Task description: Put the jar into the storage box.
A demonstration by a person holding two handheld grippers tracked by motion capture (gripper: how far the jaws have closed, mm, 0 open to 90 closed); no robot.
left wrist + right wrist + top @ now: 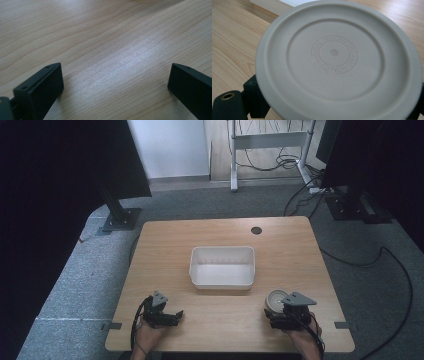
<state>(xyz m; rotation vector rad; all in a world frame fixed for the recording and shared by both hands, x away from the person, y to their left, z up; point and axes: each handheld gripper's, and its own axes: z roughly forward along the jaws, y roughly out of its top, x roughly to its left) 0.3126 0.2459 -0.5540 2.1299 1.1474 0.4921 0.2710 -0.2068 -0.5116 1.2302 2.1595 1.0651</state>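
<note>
High view: right tongs [276,312] grasping round beige plastic lid [275,298] at near right of wooden surface [165,245]; left tongs [174,316] released, near left; white rectangular plastic tub [222,266] centre

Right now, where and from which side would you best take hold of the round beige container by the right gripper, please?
Probably by its side wall, from the person's side. The round container stands upright with its flat lid up, and the right gripper already has a jaw on each side of it; whether they press it, I cannot tell. The white tub lies beyond.
</note>
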